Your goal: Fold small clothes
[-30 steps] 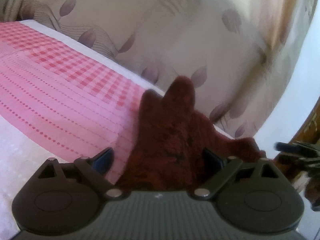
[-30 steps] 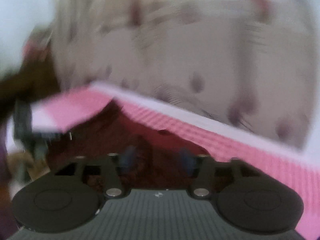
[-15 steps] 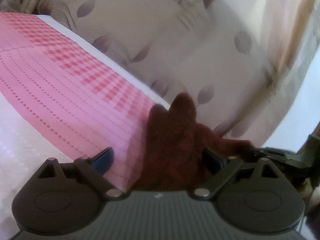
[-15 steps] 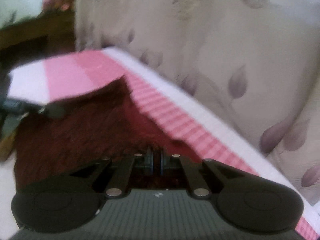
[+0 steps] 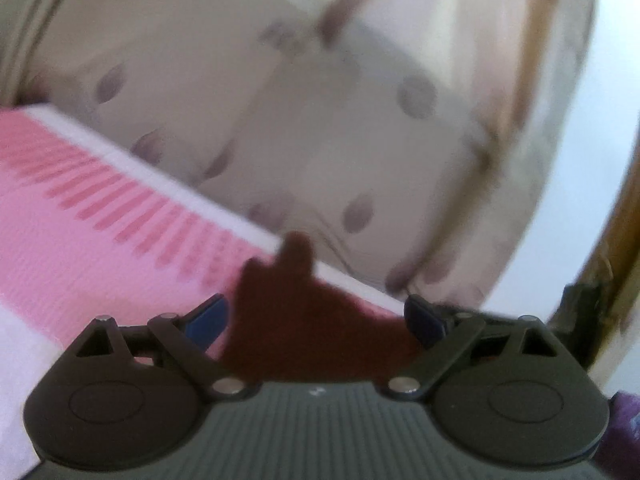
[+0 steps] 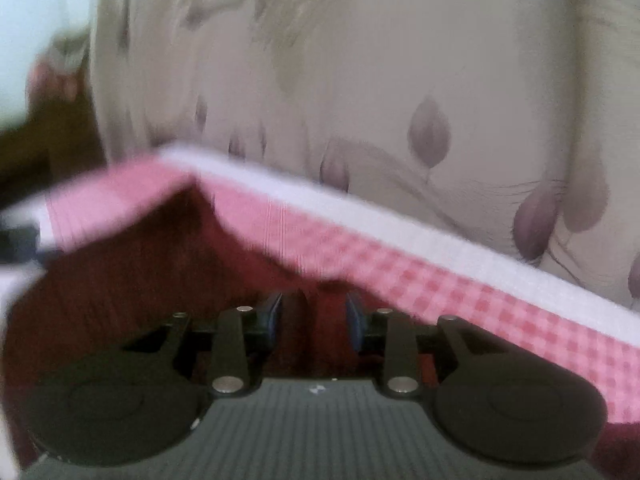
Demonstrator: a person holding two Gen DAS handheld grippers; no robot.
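Observation:
A small dark maroon fuzzy garment (image 5: 304,320) lies on the pink checked bed cover (image 5: 80,240). In the left wrist view my left gripper (image 5: 316,320) is open, its blue-padded fingers (image 5: 206,318) spread wide on either side of the garment's edge. In the right wrist view the garment (image 6: 120,280) spreads to the left on the bed cover (image 6: 440,280), and my right gripper (image 6: 314,320) is partly open with a raised bit of the garment between its pads (image 6: 272,318). Both views are blurred by motion.
A beige curtain with purple leaf prints (image 6: 400,80) hangs right behind the bed's white far edge (image 6: 400,232). Dark wooden furniture (image 5: 616,240) stands at the far right of the left wrist view. A white part of the cover (image 5: 20,380) lies at the near left.
My right gripper was shut on the garment half a second ago and has opened partway. My left gripper stayed open and tilted up, so the curtain fills more of its view.

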